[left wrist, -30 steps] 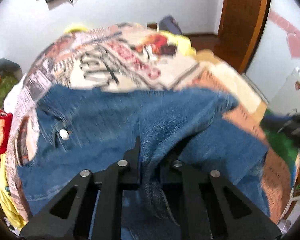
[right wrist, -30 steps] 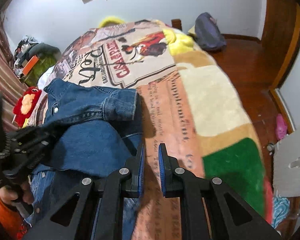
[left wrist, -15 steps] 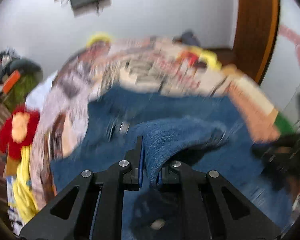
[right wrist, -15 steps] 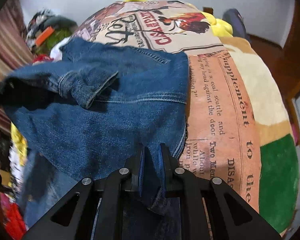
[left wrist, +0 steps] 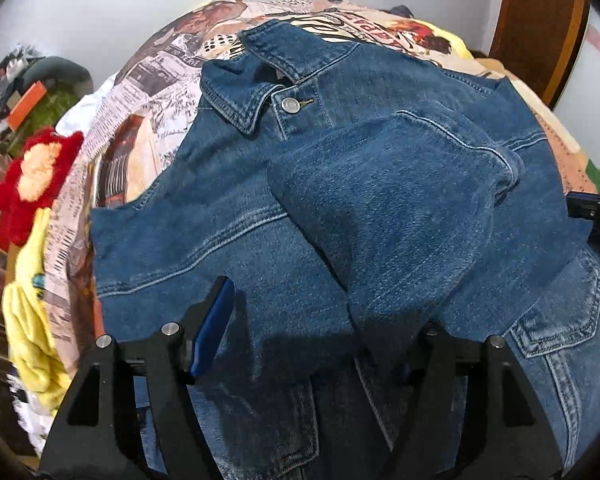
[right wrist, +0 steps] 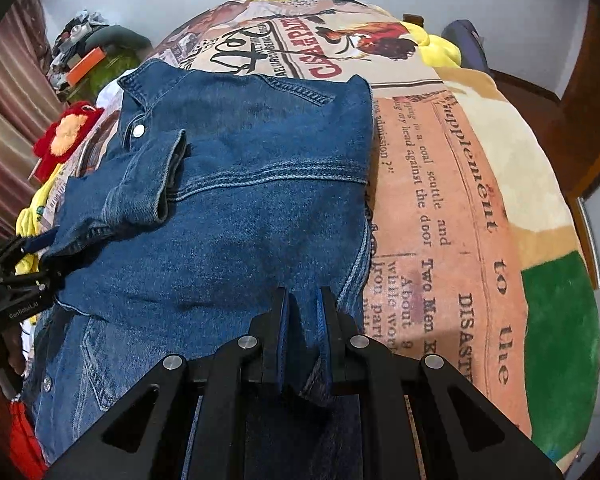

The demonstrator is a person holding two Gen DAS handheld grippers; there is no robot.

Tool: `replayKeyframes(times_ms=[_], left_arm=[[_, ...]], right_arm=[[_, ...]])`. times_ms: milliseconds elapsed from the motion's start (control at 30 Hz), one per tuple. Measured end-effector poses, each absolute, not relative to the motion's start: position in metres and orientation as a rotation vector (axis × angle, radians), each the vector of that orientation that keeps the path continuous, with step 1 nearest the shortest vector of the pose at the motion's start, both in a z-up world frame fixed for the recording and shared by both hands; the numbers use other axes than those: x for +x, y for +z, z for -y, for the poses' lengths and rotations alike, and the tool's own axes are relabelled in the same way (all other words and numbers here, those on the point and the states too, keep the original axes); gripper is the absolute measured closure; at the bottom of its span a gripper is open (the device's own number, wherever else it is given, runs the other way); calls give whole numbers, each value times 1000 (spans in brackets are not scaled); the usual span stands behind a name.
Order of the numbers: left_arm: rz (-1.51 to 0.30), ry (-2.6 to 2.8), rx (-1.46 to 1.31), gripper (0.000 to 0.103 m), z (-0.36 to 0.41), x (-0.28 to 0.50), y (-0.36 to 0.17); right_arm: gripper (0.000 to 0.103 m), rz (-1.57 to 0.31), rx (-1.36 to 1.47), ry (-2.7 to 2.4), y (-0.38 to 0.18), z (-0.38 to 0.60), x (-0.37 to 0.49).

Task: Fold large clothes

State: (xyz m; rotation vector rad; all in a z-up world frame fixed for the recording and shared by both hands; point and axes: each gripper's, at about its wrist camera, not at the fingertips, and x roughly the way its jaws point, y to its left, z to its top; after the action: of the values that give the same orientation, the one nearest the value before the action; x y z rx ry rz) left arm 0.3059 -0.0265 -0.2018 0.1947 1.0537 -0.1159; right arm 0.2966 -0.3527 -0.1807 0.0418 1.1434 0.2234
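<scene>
Left wrist view shows you the denim jacket (left wrist: 340,184) spread on the printed blanket (left wrist: 148,92), collar away from you and one sleeve (left wrist: 400,200) folded across the chest. Your left gripper (left wrist: 320,320) stands wide open over the lower front, its right finger hidden under a fold, holding nothing. Your right gripper (right wrist: 302,320) has its jaws nearly together, pinching a ridge of denim near the jacket's right edge. Expect thick denim to feel heavy and fairly stiff: it should hold a crease and not slip, but it will likely drag (seams and pocket flaps add bulk). Take hold at stitched edges, such as the hem or the cuff (right wrist: 140,184). A red plush toy (left wrist: 36,180) lies beside the blanket.
</scene>
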Motion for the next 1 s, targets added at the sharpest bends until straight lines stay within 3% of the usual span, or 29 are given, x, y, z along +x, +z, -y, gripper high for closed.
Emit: replayKeyframes(times_ms=[333,500,533,700,867,1000], left_arm=[[-991,-196,332,25,89,333,-183],[-984,-154,443,25,114,355,-197],[-984,-159,438,29,114,357,-196],[-949,-174,359,81,102,365,-180],[-897,-147,189,91,57,364,-145],[-893,-148,45,92,4,356,-128]], right_arm=[[93,-1149,60,226,-179,356,294],[93,-1153,88,238,-179,360,292],[93,-1152,92,239,-179,361,291],[93,-1149,98,245,-180,362,290],[93,-1149,88,242,-181,361,291],[93,-1152,80,233,-180,359,290]])
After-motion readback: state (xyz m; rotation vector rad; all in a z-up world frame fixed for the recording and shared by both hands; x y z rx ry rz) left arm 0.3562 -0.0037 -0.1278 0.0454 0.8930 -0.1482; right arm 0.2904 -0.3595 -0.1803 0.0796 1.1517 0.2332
